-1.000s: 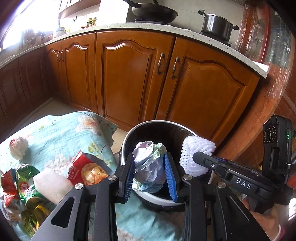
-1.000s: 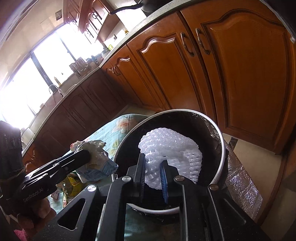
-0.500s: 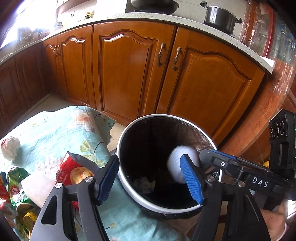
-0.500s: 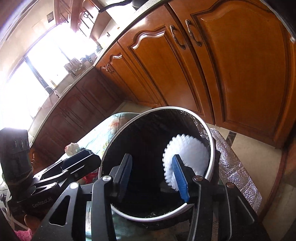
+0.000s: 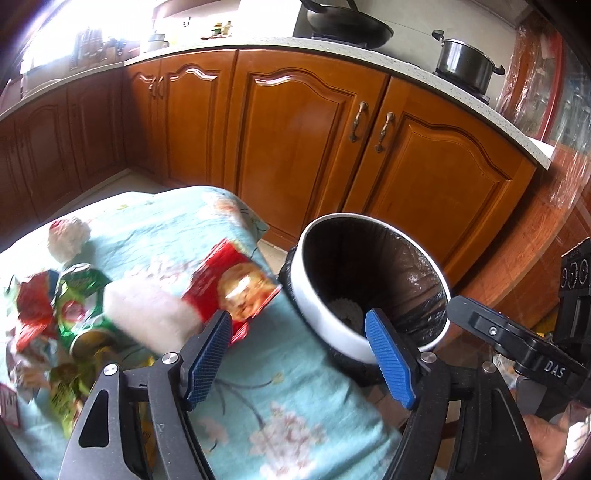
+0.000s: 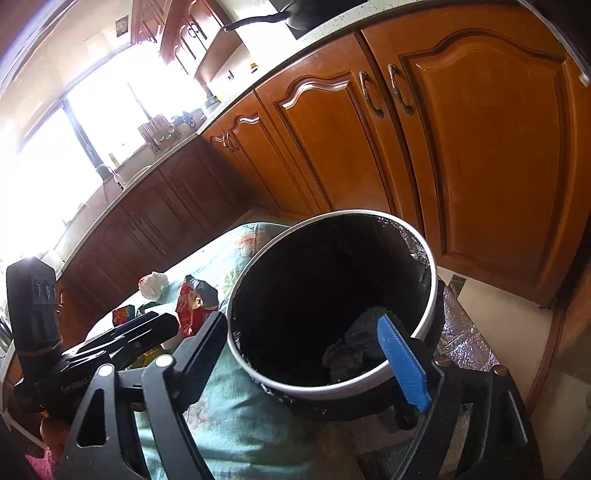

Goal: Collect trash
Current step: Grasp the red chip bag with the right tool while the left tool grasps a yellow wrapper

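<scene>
A white-rimmed trash bin (image 5: 325,325) with a black liner stands beside the table; it also shows in the right wrist view (image 6: 424,325). A white foam net (image 5: 345,312) and dark crumpled trash (image 6: 354,350) lie inside it. My left gripper (image 5: 299,354) is open and empty, over the table edge by the bin. My right gripper (image 6: 306,358) is open and empty above the bin's near rim. On the floral cloth lie a red snack bag (image 5: 236,284), a white foam piece (image 5: 147,314), green wrappers (image 5: 79,295) and a crumpled white tissue (image 5: 68,236).
The table has a light-blue floral cloth (image 5: 266,413). Wooden kitchen cabinets (image 5: 303,147) stand behind the bin, with a wok (image 5: 347,22) and pot (image 5: 465,62) on the counter. The tissue (image 6: 153,284) and red bag (image 6: 192,302) show in the right view.
Both grippers opened and dropped their trash: the crumpled wrapper and the white foam net fell into the bin. The left gripper has since swung left toward the table's litter.
</scene>
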{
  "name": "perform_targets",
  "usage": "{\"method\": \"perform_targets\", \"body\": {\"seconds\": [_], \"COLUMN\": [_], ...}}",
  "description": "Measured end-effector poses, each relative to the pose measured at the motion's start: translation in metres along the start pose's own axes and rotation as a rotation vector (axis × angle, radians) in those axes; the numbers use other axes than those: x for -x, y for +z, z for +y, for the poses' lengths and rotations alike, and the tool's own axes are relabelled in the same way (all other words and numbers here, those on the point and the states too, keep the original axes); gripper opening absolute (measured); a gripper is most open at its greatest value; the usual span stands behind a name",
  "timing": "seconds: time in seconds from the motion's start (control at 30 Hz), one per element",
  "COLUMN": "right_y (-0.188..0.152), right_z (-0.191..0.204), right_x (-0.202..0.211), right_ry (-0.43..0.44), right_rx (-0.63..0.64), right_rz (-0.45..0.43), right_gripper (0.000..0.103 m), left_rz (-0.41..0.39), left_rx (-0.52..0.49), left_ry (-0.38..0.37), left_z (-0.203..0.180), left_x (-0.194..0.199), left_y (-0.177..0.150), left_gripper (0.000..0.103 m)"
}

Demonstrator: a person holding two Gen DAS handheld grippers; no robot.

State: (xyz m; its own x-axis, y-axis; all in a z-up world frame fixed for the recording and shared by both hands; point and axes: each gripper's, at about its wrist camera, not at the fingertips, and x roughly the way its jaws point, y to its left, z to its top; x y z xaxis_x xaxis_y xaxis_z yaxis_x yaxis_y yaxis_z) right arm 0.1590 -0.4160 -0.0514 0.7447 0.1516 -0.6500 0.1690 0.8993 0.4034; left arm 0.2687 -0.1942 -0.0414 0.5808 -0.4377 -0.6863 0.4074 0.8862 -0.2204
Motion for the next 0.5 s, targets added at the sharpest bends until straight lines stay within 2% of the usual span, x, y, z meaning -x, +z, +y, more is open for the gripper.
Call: {"method": "perform_targets", "body": {"seconds": [0.13, 0.5], "right_y": [-0.014, -0.042], "right_z": [0.018, 0.062], "right_x": [0.006, 0.004], "right_ry": [0.003, 0.045], "right_rx": [0.020, 0.067], "right_rz": [-0.009, 0.029], "right_gripper": [0.093, 0.093], "left_rz": [-0.007, -0.028], "left_rx": [0.025, 0.120], "left_ry": [0.024, 0.087], "left_z": [0.013, 0.061], "left_x": [0.022, 0.077], "left_y": [-0.017, -0.046], "left_gripper": [0.076, 0.076]}}
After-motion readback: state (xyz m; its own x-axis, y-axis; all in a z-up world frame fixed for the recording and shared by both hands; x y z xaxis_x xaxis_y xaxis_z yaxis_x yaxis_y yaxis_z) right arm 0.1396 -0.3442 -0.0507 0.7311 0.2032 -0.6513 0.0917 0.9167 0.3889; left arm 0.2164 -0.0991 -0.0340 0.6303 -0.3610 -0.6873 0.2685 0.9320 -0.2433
